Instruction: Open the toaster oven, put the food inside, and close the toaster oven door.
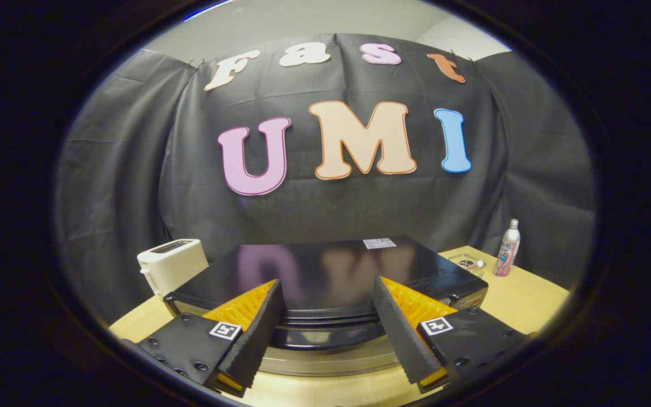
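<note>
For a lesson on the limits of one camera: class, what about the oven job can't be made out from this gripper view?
- Toaster oven: the front is foreshortened below its top; door state unclear.
- Food: a small clear tray sits beyond the oven, its contents too small to identify.
- Gripper: fingers spread apart above the oven's front edge; contact unclear.

Light wooden table [523, 299] carrying a black toaster oven [325, 271] at its middle, glossy top uppermost, door closed. A white toaster [172, 265] stands just beside the oven on one side; on the other, near the table's far corner, a small clear tray [468, 264] and an upright spray bottle [507, 249] just beside it
</note>
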`<control>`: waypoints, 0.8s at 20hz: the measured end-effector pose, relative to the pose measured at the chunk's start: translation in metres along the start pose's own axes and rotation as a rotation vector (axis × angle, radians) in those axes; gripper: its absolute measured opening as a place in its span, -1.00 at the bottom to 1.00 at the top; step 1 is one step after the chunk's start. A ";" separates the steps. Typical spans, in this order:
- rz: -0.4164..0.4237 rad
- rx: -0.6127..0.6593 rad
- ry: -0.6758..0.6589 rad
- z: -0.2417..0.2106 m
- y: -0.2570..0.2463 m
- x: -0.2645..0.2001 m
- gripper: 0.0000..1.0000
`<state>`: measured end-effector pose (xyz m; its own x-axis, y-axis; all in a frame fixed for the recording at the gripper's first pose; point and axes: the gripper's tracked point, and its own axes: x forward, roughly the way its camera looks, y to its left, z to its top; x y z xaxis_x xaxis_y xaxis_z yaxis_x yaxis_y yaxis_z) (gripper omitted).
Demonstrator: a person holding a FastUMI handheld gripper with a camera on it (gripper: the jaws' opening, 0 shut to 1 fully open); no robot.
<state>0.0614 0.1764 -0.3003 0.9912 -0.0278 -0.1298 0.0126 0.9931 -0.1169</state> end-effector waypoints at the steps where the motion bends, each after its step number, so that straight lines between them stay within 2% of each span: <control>1: 0.001 0.001 -0.005 0.000 0.000 -0.001 0.96; 16: 0.033 0.009 0.012 -0.006 0.003 -0.024 0.95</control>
<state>0.0368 0.1792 -0.3033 0.9895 0.0032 -0.1448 -0.0184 0.9945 -0.1033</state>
